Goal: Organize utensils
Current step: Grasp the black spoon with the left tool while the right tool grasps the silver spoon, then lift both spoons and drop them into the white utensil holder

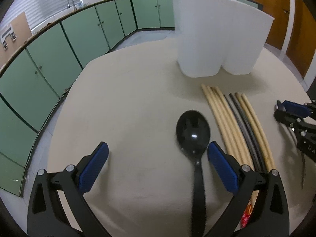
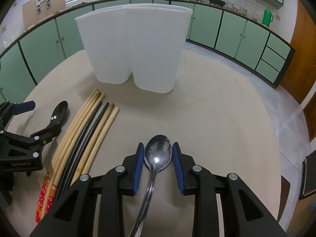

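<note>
A black spoon (image 1: pixel 193 132) lies on the beige table, bowl away from me, its handle running between my left gripper's fingers. My left gripper (image 1: pixel 158 154) is open wide and holds nothing. A metal spoon (image 2: pixel 158 154) lies with its bowl between the blue pads of my right gripper (image 2: pixel 158 150). The pads stand close on each side of the bowl, and I cannot tell whether they touch it. Several wooden and black chopsticks (image 1: pixel 237 122) lie side by side between the two spoons; they also show in the right wrist view (image 2: pixel 86 138). A white two-compartment holder (image 2: pixel 134 45) stands behind them.
The holder also shows in the left wrist view (image 1: pixel 215 35). The round beige table (image 2: pixel 217 108) ends at an edge with tiled floor beyond. Green cabinets (image 1: pixel 49 59) line the walls. The black spoon (image 2: pixel 59 111) and left gripper (image 2: pixel 23 106) show at the right view's left side.
</note>
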A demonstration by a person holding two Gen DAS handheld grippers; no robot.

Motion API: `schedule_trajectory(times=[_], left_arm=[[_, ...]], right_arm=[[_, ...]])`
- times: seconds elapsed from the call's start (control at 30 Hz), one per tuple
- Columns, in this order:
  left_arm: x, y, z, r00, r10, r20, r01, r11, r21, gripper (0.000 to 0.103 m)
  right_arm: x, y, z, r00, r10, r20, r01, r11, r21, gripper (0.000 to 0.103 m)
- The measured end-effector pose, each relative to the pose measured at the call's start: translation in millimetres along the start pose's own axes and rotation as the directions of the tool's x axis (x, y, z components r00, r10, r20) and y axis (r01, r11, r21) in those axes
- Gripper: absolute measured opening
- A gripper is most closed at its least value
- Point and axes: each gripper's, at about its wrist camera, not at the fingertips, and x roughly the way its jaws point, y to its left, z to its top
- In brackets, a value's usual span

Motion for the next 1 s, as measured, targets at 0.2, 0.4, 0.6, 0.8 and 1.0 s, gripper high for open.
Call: schedule_trajectory(times=[0.2,0.4,0.6,0.8,1.0], left_arm=[[9.0,-1.0,13.2,1.000,0.007,-0.018,-0.007,1.000,-0.011,0.097],[10.7,-1.0,18.8,0.997,-0.067,-0.034,0.067,0.998,-0.014,0.074],[1.9,-10.0,13.6,0.985,-0.170,-0.038,0.170,0.985,-0.009,0.034],[-36.3,-6.9,0.5,0.963,-0.251,0.102,0.255,0.966,-0.029,0.033],[-91.8,-4.6,-4.4,0.916,-0.242,0.319,0.259,0.966,-0.012,0.033]], right_arm=[[0.9,-3.8,7.0,0.999,0.043,-0.022,-0.042,0.999,0.027,0.044],[8.1,-8.6,16.9,0.993,0.090,-0.072,-0.084,0.993,0.080,0.044],[8.9,-12.2,20.8,0.991,0.096,-0.090,-0.087,0.992,0.096,0.028],[-27.4,-9.9,12.9,0.994,0.056,0.095,-0.061,0.997,0.052,0.028],[-65.9,-18.4,14.3,0.956,0.097,0.276,-0.118,0.991,0.060,0.028]])
